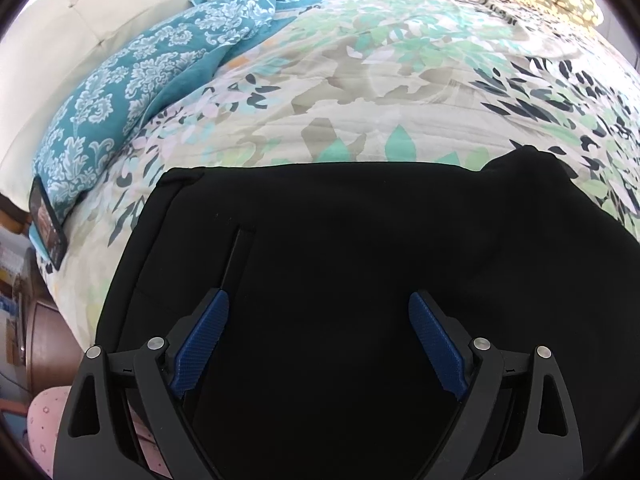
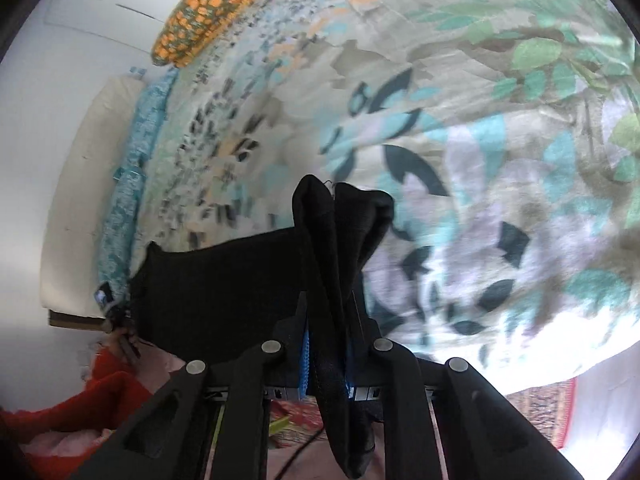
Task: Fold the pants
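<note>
- Black pants (image 1: 360,240) lie at the bed's (image 1: 360,92) near edge, directly under the wide-spread left gripper (image 1: 319,340).
- Right gripper (image 2: 326,364) pinches a bunched fold, probably a leg end, lifted beside them.

your left wrist camera sits close above black pants (image 1: 340,260), looks forward along spread blue fingers (image 1: 202,340) across floral bedspread (image 1: 380,92) toward teal pillow (image 1: 132,80) and headboard. your right wrist camera is rolled, very near cloth pinched between its fingers, faces along bed. both views share pants, bedspread, teal pillow, orange-patterned pillow (image 2: 204,12).
</note>
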A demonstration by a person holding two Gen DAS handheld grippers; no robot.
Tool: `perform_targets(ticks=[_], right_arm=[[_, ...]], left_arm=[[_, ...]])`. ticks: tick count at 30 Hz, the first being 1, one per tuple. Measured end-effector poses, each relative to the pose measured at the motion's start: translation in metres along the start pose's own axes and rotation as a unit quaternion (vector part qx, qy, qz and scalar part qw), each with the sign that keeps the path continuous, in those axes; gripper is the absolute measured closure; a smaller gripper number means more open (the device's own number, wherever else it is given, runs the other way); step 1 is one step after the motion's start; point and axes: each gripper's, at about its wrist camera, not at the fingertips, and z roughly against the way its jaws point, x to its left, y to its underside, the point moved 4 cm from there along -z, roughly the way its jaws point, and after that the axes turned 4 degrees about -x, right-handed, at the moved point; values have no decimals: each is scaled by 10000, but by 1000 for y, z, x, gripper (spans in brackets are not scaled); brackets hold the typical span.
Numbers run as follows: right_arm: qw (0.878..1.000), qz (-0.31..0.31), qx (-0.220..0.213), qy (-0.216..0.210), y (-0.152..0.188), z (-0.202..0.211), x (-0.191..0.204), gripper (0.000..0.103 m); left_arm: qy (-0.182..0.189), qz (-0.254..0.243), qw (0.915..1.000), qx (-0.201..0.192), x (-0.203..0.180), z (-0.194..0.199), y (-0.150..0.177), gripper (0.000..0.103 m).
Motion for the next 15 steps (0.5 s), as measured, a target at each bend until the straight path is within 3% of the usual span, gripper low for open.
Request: perform_targets(ticks=[4,9,15], right_arm=[[9916,-217,-217,-1257,18,-16,63,89],[9671,-414,-54,-2510,36,-89,152,89],[9513,-405,509,-3013,60,-199,245,89]], left_arm=[[200,98,9998,6,-2,3,-2,11],[390,-26,9992,-99,-10,10,-3,11],[539,-32,9984,-184,-10,16,-2,11]])
